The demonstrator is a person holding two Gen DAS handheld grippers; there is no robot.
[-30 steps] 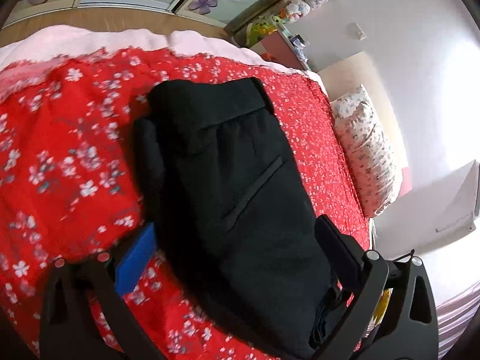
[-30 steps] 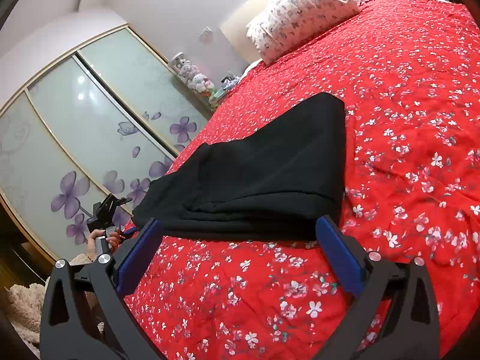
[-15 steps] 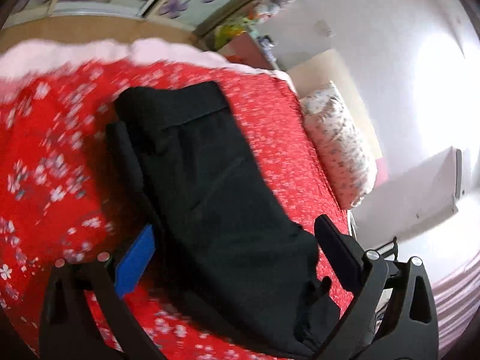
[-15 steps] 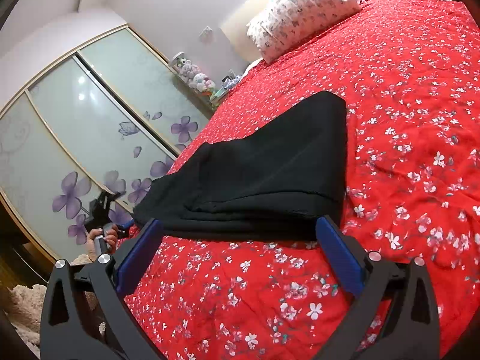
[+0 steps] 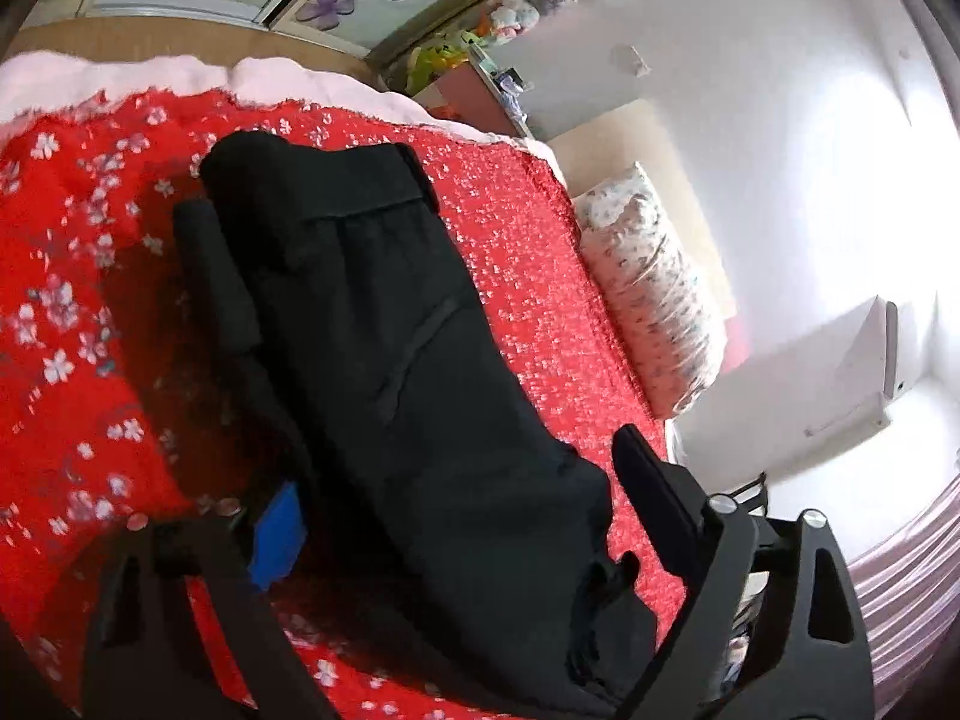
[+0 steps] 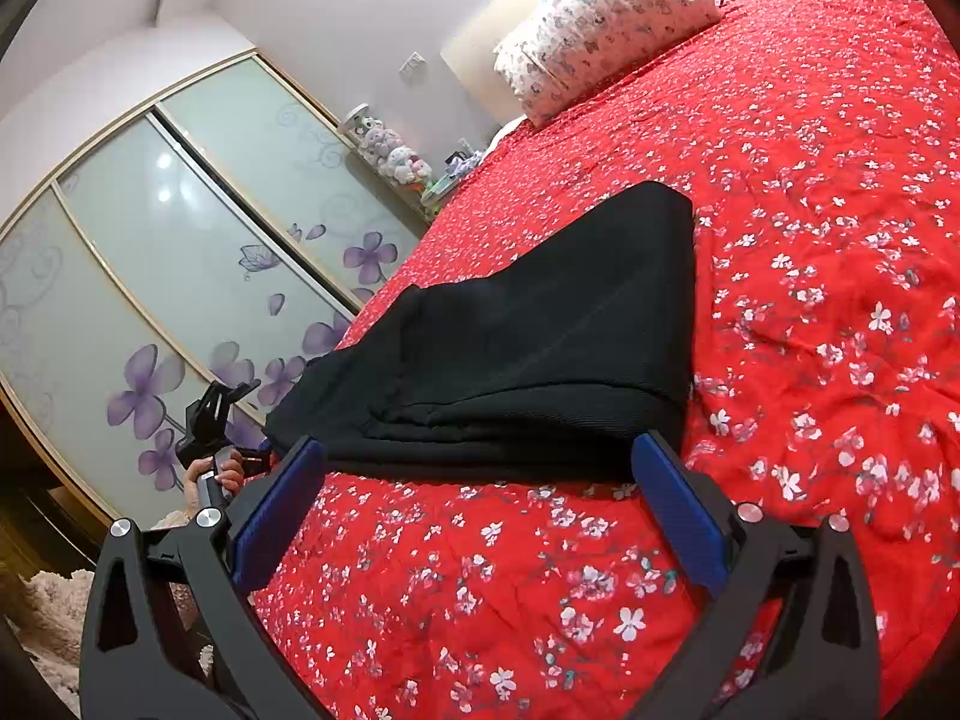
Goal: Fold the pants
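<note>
My left jaws (image 5: 456,516), just closing, straddle the folded black pants (image 5: 420,360) on the red bedspread (image 5: 60,300); my right jaws (image 6: 480,504) gape wide, empty, beside the pants.

The pants' (image 5: 420,396) near end hides one blue pad; the shelf toys (image 6: 393,150) are too small to identify

Red floral bedspread (image 6: 810,240) covers bed; patterned pillow (image 6: 600,24) at head edge. Wardrobe doors w/ purple flowers (image 6: 180,300) along the side; plush toys (image 6: 393,153) on a shelf.
</note>
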